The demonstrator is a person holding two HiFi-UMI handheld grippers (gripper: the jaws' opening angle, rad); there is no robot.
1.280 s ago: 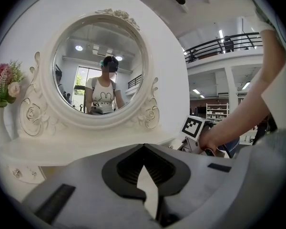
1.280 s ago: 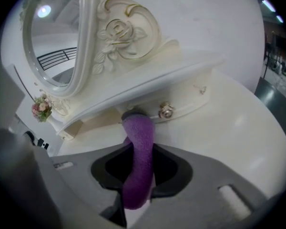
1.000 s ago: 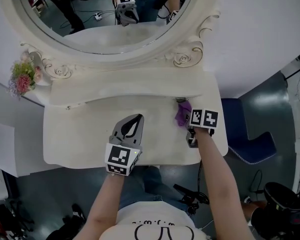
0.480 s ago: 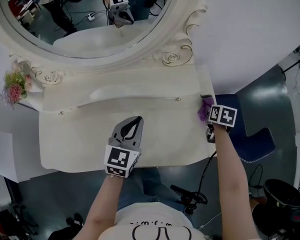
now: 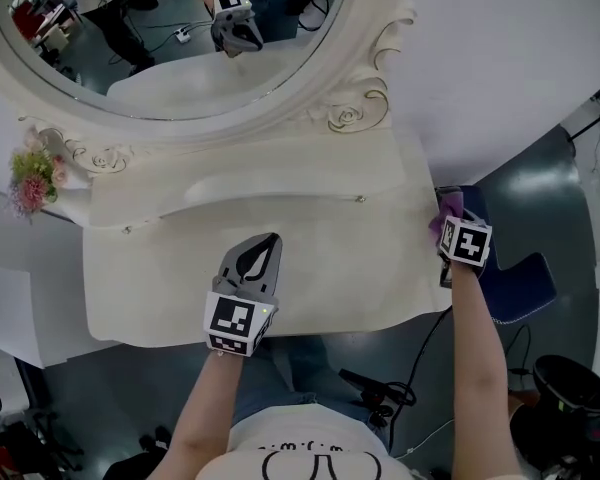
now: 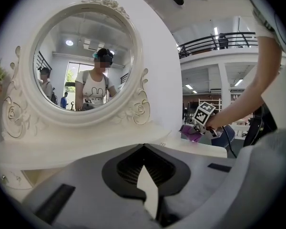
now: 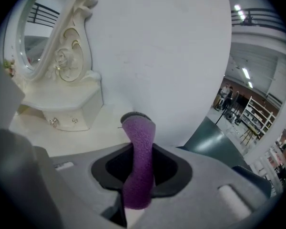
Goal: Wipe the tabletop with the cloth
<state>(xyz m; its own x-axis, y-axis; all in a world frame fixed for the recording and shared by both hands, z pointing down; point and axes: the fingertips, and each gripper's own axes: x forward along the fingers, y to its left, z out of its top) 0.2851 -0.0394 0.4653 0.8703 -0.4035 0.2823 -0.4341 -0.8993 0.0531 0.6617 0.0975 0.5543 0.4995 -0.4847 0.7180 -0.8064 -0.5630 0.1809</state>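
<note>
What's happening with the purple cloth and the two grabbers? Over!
Right gripper shut on purple cloth, at the tabletop's right edge. Left gripper shut, empty, over the front edge. Nothing in the way.

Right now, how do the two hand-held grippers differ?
The left hand-held gripper is empty; the right hand-held gripper pinches the purple cloth. The left is over the front middle of the tabletop; the right is at its right edge. Both have closed jaws.
</note>
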